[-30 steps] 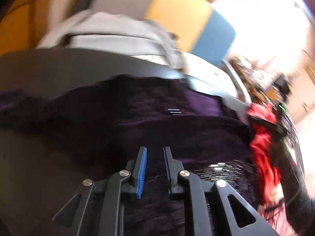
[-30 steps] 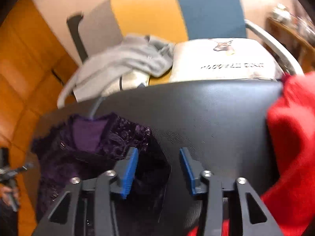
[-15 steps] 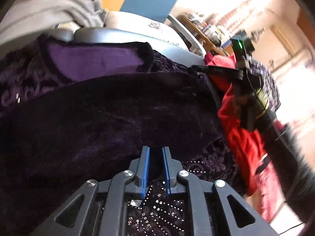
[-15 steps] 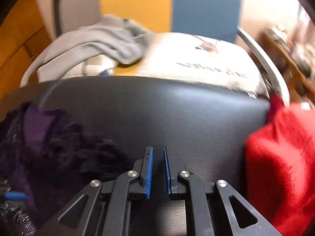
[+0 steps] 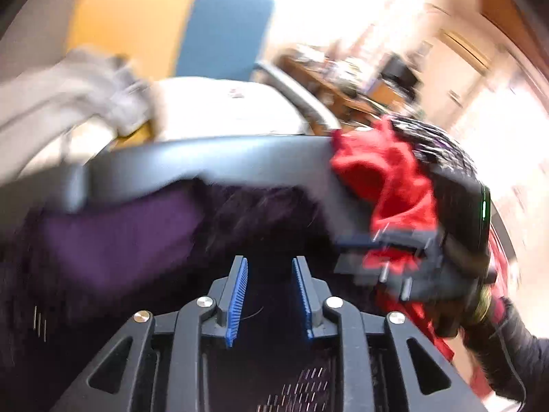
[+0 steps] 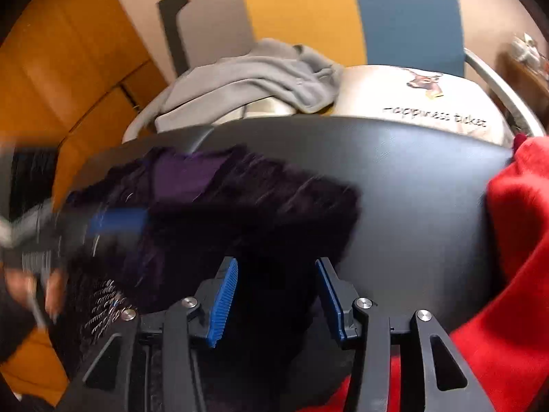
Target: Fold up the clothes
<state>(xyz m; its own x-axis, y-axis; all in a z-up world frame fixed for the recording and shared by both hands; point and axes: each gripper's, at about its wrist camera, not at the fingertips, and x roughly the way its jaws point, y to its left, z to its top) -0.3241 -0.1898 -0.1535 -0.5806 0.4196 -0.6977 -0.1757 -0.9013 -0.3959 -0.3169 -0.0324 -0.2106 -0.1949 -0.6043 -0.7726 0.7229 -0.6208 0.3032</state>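
Both grippers, left gripper (image 5: 269, 267) and right gripper (image 6: 276, 269), have parted over purple garment (image 6: 247, 202).

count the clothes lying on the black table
2: a dark purple garment on the table's left and a red one at its right edge. More may be hidden.
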